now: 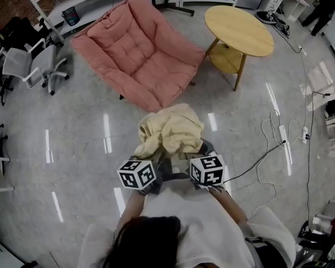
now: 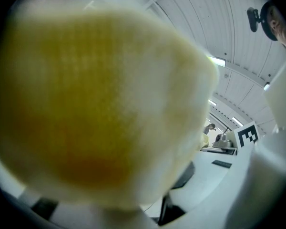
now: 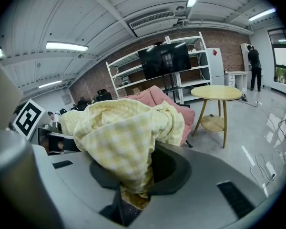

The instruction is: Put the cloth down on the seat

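Between the left gripper (image 1: 158, 165) and right gripper (image 3: 130, 192), the cloth (image 1: 170, 130) bunches, clamped.

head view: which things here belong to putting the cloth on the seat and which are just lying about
Part of the job:
- yellow checked cloth, bunched in both grippers
- left gripper
- right gripper
- pink cushioned seat

Just lying about:
- round wooden table
- grey office chair
- black bin

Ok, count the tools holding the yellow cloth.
2. The left tool grips the cloth on its left, the right tool on its right, both short of the pink chair.
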{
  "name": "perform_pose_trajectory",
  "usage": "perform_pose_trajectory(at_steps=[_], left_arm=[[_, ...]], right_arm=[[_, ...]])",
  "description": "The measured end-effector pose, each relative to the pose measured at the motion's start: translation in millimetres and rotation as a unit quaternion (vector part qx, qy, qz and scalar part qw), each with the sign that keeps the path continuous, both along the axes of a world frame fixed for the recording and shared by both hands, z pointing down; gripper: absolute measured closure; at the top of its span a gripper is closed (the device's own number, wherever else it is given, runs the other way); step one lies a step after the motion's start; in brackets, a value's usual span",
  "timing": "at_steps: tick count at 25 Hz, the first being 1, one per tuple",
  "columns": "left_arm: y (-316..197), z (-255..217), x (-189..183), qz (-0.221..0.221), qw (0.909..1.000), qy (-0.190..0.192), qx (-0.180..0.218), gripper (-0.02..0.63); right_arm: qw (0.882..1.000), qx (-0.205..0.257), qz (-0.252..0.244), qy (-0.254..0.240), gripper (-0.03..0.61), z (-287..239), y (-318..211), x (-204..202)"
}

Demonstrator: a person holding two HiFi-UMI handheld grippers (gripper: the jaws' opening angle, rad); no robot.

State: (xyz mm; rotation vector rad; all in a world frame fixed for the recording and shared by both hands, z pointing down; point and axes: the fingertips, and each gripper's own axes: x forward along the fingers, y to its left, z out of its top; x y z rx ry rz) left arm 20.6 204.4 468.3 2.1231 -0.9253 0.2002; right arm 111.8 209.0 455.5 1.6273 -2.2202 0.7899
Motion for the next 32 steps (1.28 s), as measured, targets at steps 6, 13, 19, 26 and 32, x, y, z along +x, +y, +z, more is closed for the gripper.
perform_pose_trajectory(at_steps=[6, 13, 19, 26, 32], left_arm=[[-25.0, 5.9, 10.9, 0.012, 0.9999, 0.005, -0.003, 0.52], [-69.4, 10.7, 1.4, 0.01, 0.9999, 0.007, -0.012, 0.52], [-118.9, 13.4, -7.9, 0.012, 0.9998, 0.006, -0.013, 0.52], [-175.7, 13.3, -17.6, 0.035, 0.9993, 0.004, -0.014, 0.52], [-212.9, 15.1, -19.8, 0.058, 0.9981, 0.008, -0.019, 0.52]], right_arm=[[1.0, -0.005, 0.011, 0.008, 0.465, 4.0, -23.6, 10.8], [1.0, -0.014, 0.007, 0.014, 0.465, 8.7, -68.2, 1.3], [1.0, -0.016, 0.01, 0.015, 0.465, 10.6, -117.5, -8.4], [0.999, -0.022, 0.034, 0.017, 0.465, 10.5, -170.0, -18.6], [0.998, -0.03, 0.055, 0.024, 0.465, 11.3, -202.4, -21.6]])
